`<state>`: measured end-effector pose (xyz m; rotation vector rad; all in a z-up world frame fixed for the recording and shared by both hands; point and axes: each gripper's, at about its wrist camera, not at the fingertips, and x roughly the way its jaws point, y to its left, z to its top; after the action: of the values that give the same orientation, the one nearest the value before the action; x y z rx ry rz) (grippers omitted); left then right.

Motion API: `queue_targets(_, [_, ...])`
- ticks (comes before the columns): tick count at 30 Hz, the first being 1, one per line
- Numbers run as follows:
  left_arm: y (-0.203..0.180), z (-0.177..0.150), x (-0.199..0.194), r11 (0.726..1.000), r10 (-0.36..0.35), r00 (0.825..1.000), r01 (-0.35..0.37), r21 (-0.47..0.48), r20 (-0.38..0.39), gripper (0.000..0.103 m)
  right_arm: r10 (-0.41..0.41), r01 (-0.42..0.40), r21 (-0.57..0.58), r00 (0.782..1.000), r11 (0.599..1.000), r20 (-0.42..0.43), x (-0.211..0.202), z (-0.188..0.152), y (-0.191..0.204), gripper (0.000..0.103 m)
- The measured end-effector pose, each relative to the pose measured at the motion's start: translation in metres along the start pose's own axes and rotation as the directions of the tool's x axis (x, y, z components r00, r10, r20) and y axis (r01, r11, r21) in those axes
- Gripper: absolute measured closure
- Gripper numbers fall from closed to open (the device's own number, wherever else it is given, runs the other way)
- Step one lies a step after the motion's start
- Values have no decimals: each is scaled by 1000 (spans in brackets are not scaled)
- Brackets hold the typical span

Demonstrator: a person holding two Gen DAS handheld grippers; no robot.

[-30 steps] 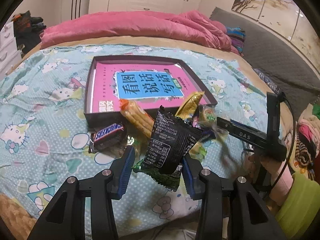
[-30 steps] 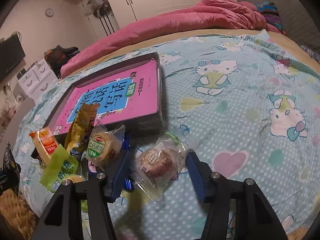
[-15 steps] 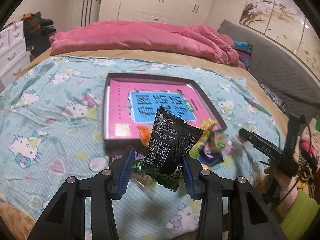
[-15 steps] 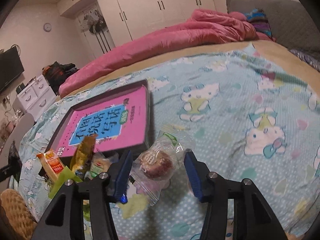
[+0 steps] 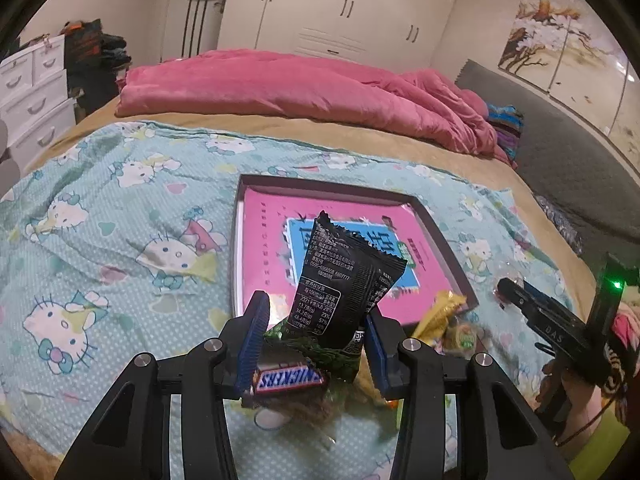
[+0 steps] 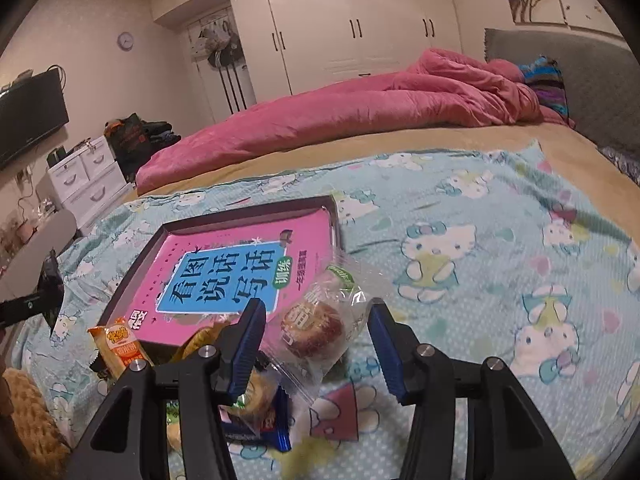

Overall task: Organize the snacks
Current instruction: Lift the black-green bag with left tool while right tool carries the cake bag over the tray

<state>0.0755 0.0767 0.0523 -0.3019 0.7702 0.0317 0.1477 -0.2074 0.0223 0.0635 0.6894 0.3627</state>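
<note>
My left gripper [image 5: 314,340] is shut on a black snack packet [image 5: 344,284] and holds it up above the bed. My right gripper [image 6: 316,340] is shut on a clear-wrapped round pastry [image 6: 314,330], also lifted. A dark shallow box [image 5: 240,240] with a pink book inside lies on the blanket ahead; it also shows in the right wrist view [image 6: 132,264]. Loose snacks lie at its near edge: a Snickers bar [image 5: 288,379], a yellow packet [image 5: 440,312], an orange packet [image 6: 118,346] and a blue-wrapped one [image 6: 264,428].
The bed has a Hello Kitty blanket [image 5: 120,220] and a rolled pink duvet [image 5: 300,96] at the back. White drawers [image 5: 32,92] stand at the left. The right gripper's body [image 5: 560,328] shows at the right of the left wrist view.
Both grippers have risen with their snacks. The box and the loose snacks now sit lower and farther away in both views.
</note>
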Motion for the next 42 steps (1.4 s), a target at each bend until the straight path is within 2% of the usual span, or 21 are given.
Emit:
queue_targets(6, [6,13,10,1000,10,1000,-10,-29,5,57,1,-1,-14,1000,1000,-5,8,6,5,50])
queue_targets(14, [16,25,41,997,27,999,-29,-73,-27,57,4,-4,-21,1000,1000,-6,17,12,9,50])
queue_targets(19, [16,28,60,998,24,999,-26,-53,-46,57,5,-5,-18,1000,1000,-19,26,14,10,50])
queue_targets(31, [28,30,75,999,1,998,-4,-50,-58,57,-2,0,-20,999,1000,-53,49,17,15,50])
queue_targets(42, [22,33,90,999,20,999,-18,33,-51,57,-8,9,3,995,1000,-95,74,20,17,50])
